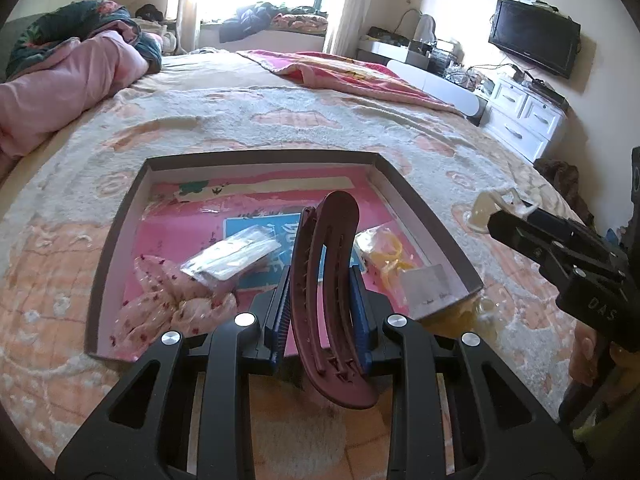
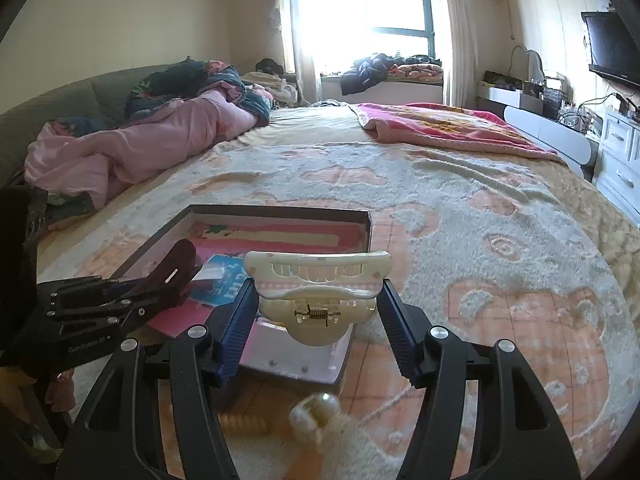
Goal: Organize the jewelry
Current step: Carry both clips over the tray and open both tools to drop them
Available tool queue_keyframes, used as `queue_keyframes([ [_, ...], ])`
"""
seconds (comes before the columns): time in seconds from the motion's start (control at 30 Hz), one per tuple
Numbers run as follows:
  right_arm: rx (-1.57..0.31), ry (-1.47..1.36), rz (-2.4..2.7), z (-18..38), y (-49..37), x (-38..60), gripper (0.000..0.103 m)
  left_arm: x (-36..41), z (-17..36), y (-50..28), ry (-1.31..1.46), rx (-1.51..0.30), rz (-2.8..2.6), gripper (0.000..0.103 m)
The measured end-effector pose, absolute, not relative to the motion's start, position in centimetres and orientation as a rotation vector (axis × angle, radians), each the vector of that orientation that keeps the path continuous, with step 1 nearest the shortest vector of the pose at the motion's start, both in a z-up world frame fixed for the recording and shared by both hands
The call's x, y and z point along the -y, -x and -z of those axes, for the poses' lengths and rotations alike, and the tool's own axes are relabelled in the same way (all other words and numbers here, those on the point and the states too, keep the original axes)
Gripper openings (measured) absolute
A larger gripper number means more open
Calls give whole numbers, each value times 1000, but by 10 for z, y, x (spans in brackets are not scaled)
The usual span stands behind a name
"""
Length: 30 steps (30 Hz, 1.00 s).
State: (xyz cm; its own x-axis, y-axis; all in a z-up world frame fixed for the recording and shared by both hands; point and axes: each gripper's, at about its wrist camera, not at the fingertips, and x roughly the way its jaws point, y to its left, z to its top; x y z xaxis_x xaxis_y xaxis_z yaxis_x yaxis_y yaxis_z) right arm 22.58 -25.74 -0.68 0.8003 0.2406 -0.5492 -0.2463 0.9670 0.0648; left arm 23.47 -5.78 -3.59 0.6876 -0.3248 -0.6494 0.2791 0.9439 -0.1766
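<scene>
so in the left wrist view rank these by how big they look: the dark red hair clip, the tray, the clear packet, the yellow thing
1. tray
2. dark red hair clip, though it is held close to the camera, which inflates it
3. clear packet
4. yellow thing, similar to the packet, so those two are unsure

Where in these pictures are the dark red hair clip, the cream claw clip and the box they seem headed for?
dark red hair clip (image 1: 328,280), left wrist view, middle of its curved body.
cream claw clip (image 2: 318,300), right wrist view, centre, just above the spring.
box (image 1: 116,240), left wrist view, left wall.
</scene>
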Motion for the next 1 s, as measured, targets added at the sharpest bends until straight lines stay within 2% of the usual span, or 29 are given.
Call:
queue_keyframes([
  [0.4, -622, 65, -267, 13, -275, 246, 59, 56, 52, -256, 81, -771, 317, 20],
  [1.0, -777, 142, -327, 37, -322, 212, 59, 42, 69, -267, 93, -804, 280, 20],
])
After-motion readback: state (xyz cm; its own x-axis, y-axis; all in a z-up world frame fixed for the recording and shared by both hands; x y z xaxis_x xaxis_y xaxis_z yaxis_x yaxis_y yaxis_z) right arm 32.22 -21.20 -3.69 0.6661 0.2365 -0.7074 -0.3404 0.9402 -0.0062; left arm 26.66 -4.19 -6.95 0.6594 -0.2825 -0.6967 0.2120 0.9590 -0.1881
